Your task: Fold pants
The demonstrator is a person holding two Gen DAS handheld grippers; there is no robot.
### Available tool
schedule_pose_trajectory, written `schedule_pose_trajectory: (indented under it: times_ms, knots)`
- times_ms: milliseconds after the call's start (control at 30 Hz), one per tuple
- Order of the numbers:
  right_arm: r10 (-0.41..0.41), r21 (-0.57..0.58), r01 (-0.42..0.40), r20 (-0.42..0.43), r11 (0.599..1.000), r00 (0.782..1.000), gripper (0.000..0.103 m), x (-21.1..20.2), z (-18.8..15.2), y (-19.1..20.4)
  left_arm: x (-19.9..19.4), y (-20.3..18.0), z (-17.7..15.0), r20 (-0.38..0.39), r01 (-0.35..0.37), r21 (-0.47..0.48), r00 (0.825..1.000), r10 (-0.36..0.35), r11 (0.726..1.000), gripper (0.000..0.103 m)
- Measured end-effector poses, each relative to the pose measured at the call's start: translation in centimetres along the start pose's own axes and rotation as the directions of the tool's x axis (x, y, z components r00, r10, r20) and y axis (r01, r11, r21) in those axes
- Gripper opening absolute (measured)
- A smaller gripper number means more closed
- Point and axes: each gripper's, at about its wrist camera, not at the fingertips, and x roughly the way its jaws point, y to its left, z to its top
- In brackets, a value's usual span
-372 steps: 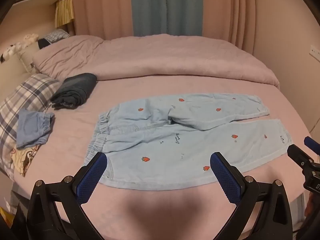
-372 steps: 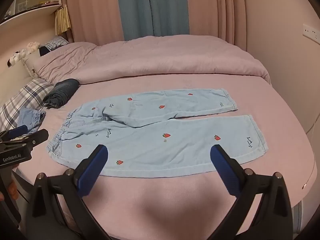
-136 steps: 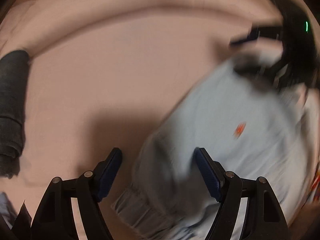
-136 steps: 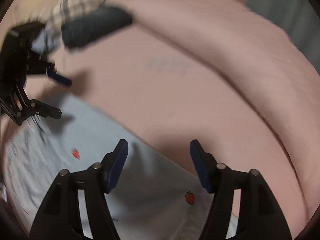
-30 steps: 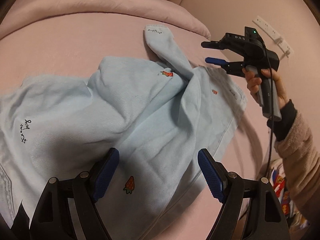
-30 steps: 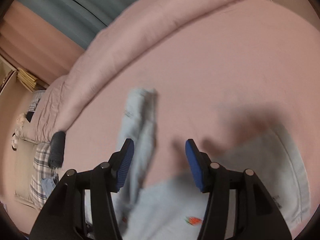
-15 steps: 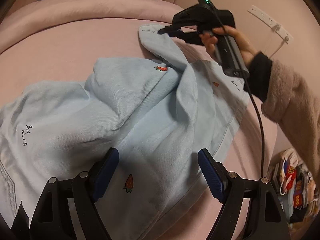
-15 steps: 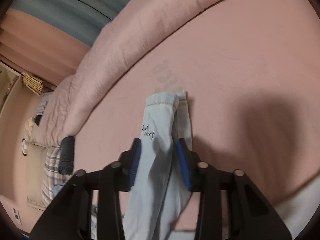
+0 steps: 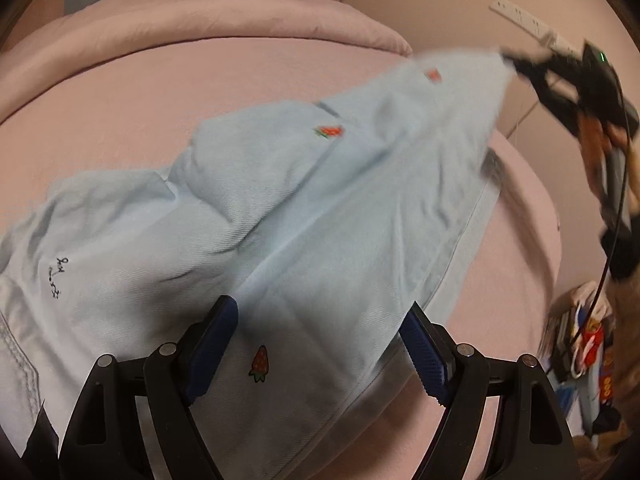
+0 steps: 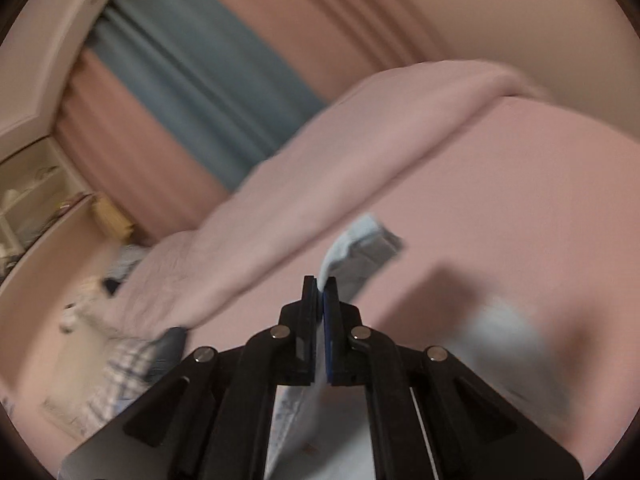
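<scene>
Light blue pants (image 9: 304,216) with small strawberry prints lie rumpled on the pink bed (image 9: 120,112). My left gripper (image 9: 320,344) hangs open just above the cloth near the bed's front edge, nothing between its blue pads. My right gripper (image 9: 516,65), blurred at the upper right of the left wrist view, is shut on a leg cuff and holds that leg lifted and stretched off the bed. In the right wrist view my right gripper (image 10: 321,285) has its pads pressed together on the pale blue cuff (image 10: 356,252), which sticks out past them.
A rolled pink duvet (image 9: 208,20) runs along the far side of the bed. A dark folded garment (image 10: 170,342) and a plaid pillow (image 10: 120,372) lie by the headboard. Wall sockets (image 9: 528,20) and a cluttered bag (image 9: 584,340) are at the right, beyond the bed's edge.
My right gripper closed on the leg cuff and pulled it up and to the right, stretching the leg out. My left gripper stayed open over the pants.
</scene>
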Motion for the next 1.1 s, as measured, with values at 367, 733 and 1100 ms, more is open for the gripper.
schedule_pose_trajectory:
  times_ms: [367, 733, 1100]
  knots:
    - [-0.227, 0.250, 0.281, -0.224, 0.927, 0.948, 0.004, -1.1, -7.8, -11.5, 0.3, -3.2, -0.3, -0.014, -0.155, 0.171, 0.987, 0.160, 0.973, 0.044]
    - [-0.205, 0.163, 0.232, -0.169, 0.959, 0.964, 0.004, -3.4, -5.9, -8.6, -3.5, -5.7, -1.7, 0.085, -0.209, 0.348, 0.978, 0.192, 0.914, 0.017]
    - [-0.304, 0.142, 0.347, -0.255, 0.927, 0.918, 0.032, -2.6, -7.6, -11.9, -1.6, -4.0, -2.3, -0.061, -0.187, 0.331, 0.974, 0.219, 0.925, 0.048]
